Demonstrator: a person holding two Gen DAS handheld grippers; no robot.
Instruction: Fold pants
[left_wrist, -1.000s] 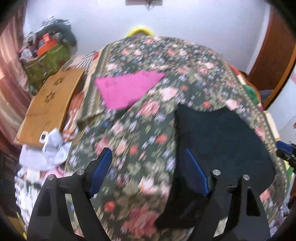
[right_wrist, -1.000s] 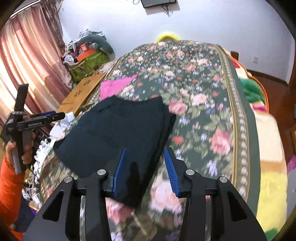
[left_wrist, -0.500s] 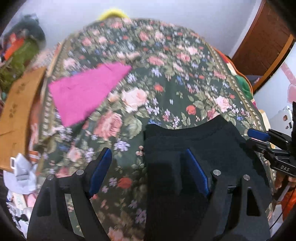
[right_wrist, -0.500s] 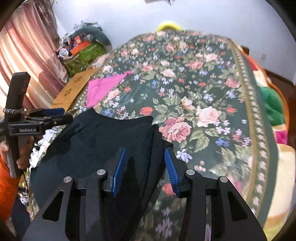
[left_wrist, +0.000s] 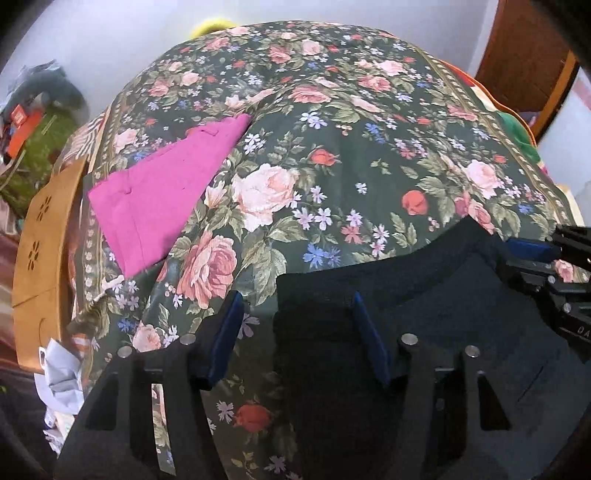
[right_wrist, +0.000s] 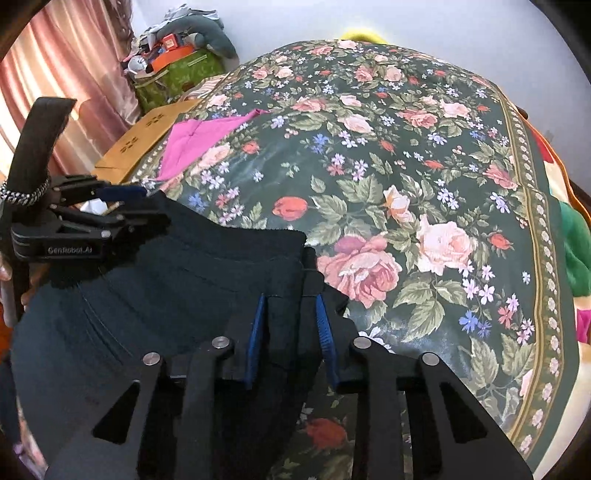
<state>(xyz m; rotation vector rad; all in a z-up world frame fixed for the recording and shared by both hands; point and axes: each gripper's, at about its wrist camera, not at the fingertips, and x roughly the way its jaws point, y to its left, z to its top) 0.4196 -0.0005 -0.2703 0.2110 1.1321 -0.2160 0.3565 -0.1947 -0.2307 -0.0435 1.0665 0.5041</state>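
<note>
On floral bedspread (left_wrist: 332, 155), dark pants (left_wrist: 424, 332).

Dark navy pants (right_wrist: 155, 295), partly folded, lying flat at near edge of floral bedspread (right_wrist: 406, 166).

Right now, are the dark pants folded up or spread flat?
Folded. The dark pants lie doubled on the floral bedspread, layered edges showing by the right tool.

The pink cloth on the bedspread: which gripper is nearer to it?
Left. The left gripper sits at the dark pants' edge facing the pink cloth; the right gripper is at their opposite edge, farther away.
</note>
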